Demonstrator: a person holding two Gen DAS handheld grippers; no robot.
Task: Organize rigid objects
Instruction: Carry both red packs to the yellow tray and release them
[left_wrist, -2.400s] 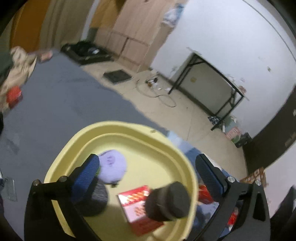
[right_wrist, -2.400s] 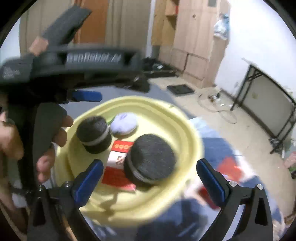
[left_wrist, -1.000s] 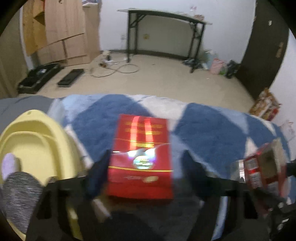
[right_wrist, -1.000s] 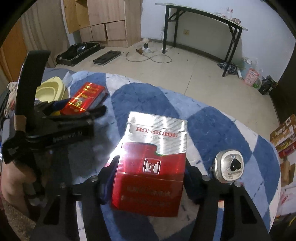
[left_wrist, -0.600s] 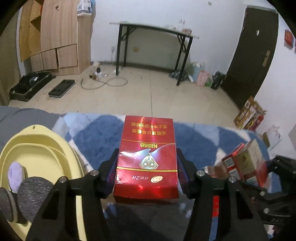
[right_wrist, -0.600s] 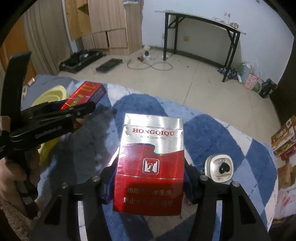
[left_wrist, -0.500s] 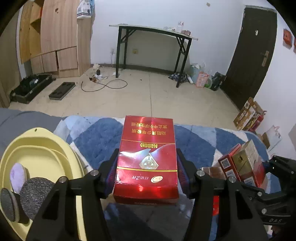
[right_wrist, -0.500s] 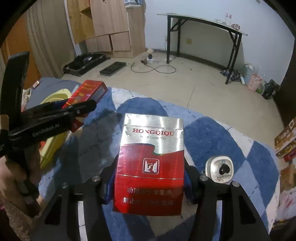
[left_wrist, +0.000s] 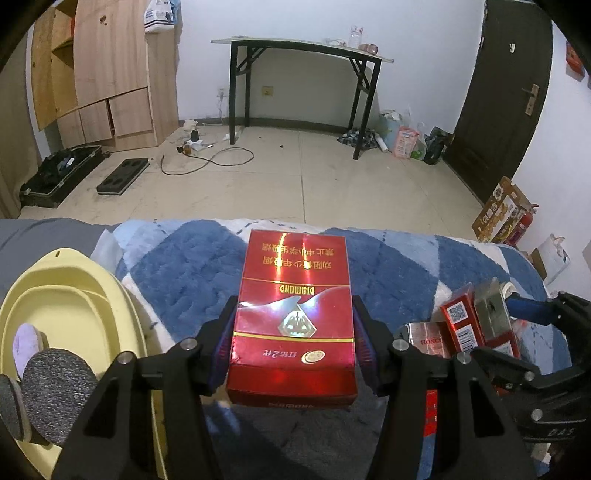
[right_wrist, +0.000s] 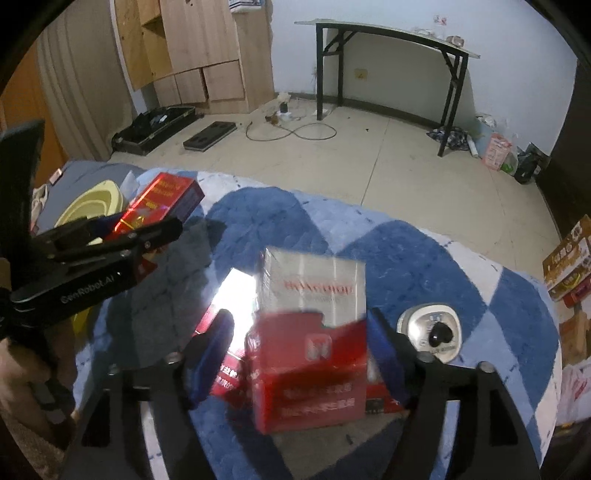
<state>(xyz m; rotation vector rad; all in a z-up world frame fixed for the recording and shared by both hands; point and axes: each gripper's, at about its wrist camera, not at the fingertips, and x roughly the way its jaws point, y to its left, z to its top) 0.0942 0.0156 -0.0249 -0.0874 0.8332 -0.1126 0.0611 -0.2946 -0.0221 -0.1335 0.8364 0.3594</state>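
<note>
Your right hand-held gripper (right_wrist: 299, 354) is opening, jaws off the silver-red pack (right_wrist: 310, 339), which was clamped a moment ago and now drops onto the red packs at six o'clock. Your left hand-held gripper (left_wrist: 293, 347) clamps the red Diamond pack (left_wrist: 293, 314).

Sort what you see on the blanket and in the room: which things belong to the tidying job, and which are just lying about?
Job:
- red Diamond pack, clamped in the left gripper
- red-and-silver pack, between the opening jaws of the right gripper
- yellow basin

Lying about:
- black folding table
- loose cable
- wooden cabinet
</note>
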